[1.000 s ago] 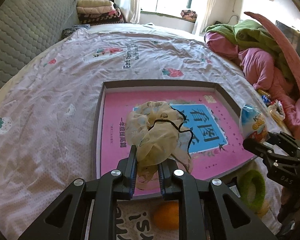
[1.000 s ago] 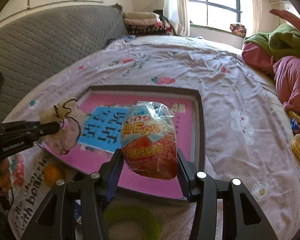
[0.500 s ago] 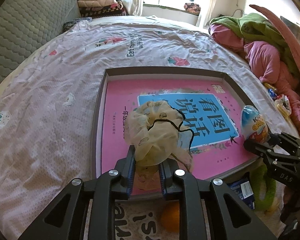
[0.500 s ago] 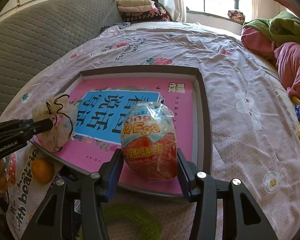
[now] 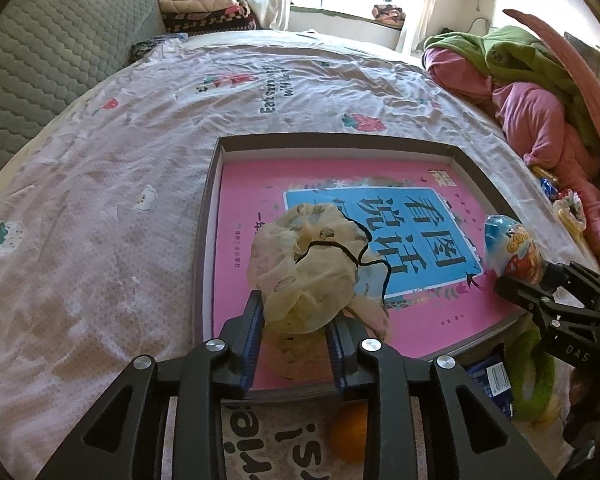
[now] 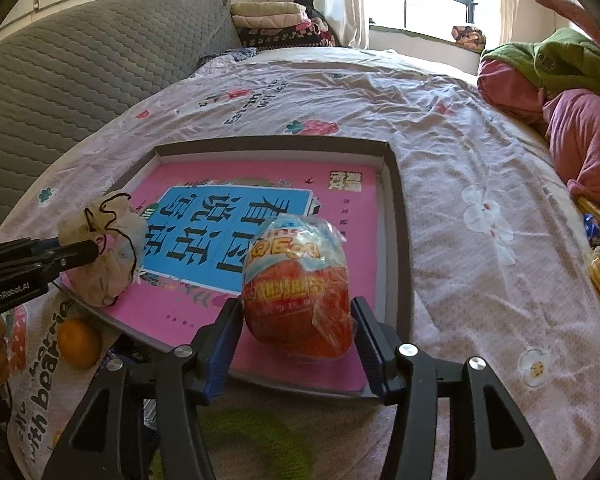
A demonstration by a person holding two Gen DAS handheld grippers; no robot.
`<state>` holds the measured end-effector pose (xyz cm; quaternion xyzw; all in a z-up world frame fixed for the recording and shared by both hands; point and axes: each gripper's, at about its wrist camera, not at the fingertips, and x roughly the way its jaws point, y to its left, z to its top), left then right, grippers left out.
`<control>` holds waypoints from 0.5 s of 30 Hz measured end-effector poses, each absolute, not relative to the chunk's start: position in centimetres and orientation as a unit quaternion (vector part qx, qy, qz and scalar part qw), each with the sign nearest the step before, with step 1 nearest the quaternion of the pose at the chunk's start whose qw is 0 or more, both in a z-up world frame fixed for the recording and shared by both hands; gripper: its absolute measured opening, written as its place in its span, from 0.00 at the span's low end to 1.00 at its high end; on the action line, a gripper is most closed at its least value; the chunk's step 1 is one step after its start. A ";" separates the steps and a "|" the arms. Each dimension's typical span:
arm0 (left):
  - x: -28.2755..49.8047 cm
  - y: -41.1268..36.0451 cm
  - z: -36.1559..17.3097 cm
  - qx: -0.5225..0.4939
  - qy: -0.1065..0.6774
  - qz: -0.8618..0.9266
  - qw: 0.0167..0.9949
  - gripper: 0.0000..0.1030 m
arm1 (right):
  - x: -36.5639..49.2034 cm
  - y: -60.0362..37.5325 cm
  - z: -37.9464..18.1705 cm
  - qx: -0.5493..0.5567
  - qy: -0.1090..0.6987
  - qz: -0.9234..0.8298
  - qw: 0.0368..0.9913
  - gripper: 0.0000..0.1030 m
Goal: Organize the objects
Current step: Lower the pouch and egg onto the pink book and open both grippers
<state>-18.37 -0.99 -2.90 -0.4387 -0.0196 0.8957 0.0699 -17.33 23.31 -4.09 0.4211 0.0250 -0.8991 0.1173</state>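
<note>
A shallow grey tray (image 5: 340, 140) lies on the bedsheet with a pink book (image 5: 252, 200) inside it. A cream mesh pouch (image 5: 312, 264) with a black drawstring rests on the book's near left corner. My left gripper (image 5: 294, 312) straddles the pouch's lower part, and its jaws are opening and standing slack beside the fabric. A wrapped toy egg (image 6: 296, 280), blue on top and red below, sits on the book's near right part. My right gripper (image 6: 296, 312) is opening too, with a small gap showing on each side of the egg.
An orange (image 6: 78, 342), a green ring (image 5: 536, 372) and a blue packet (image 5: 488, 376) lie just in front of the tray, near a printed cloth (image 6: 40, 380). Bundled pink and green clothing (image 5: 540, 92) fills the right side. A quilted grey headboard (image 5: 40, 60) runs along the left.
Both pairs of jaws have spread apart. The pouch and the egg, gripped tightly before, now rest on the pink book with the fingers loose around them.
</note>
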 end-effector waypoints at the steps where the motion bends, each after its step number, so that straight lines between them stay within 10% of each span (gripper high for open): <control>1: -18.4 -1.0 -2.9 -0.439 -0.018 0.896 0.070 0.33 | -17.4 23.3 -4.0 0.421 0.027 -0.899 0.116 0.56; 15: -18.1 -0.7 -2.3 -0.430 -0.008 0.900 0.073 0.57 | -17.2 23.5 -3.5 0.416 0.032 -0.901 0.115 0.57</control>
